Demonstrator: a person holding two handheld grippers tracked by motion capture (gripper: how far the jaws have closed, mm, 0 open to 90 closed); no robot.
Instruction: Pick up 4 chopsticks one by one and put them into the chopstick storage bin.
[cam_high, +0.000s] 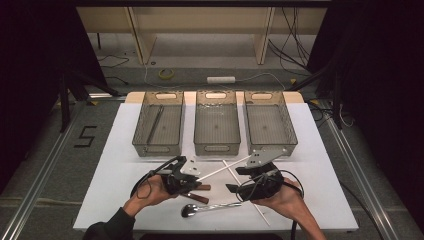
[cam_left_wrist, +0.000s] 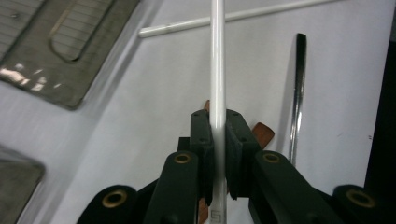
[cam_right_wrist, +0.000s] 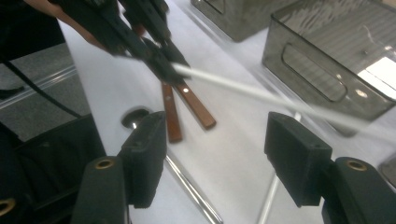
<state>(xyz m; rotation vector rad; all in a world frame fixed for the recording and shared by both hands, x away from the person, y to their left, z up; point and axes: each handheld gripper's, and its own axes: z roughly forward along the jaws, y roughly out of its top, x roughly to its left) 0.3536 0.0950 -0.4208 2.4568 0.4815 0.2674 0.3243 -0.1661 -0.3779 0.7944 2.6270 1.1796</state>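
My left gripper (cam_high: 196, 181) (cam_left_wrist: 218, 128) is shut on a thin white stick (cam_high: 222, 170) (cam_left_wrist: 217, 70), which slants up off the table towards the right. In the right gripper view that stick (cam_right_wrist: 261, 95) crosses above my right gripper (cam_right_wrist: 215, 154) (cam_high: 233, 189), whose jaws stand open with nothing pressed between them. A second white stick (cam_high: 247, 192) (cam_left_wrist: 224, 18) lies flat on the white table. Two brown-handled utensils (cam_high: 200, 192) (cam_right_wrist: 187, 105) lie under the left gripper. A metal spoon (cam_high: 200, 209) (cam_right_wrist: 135, 116) lies near the front edge.
Three grey mesh trays stand in a row at the back: left (cam_high: 158, 149) with a thin rod in it, middle (cam_high: 217, 148), right (cam_high: 270, 145). The white table (cam_high: 320, 150) ends close behind the hands. A person's forearms come in from the bottom.
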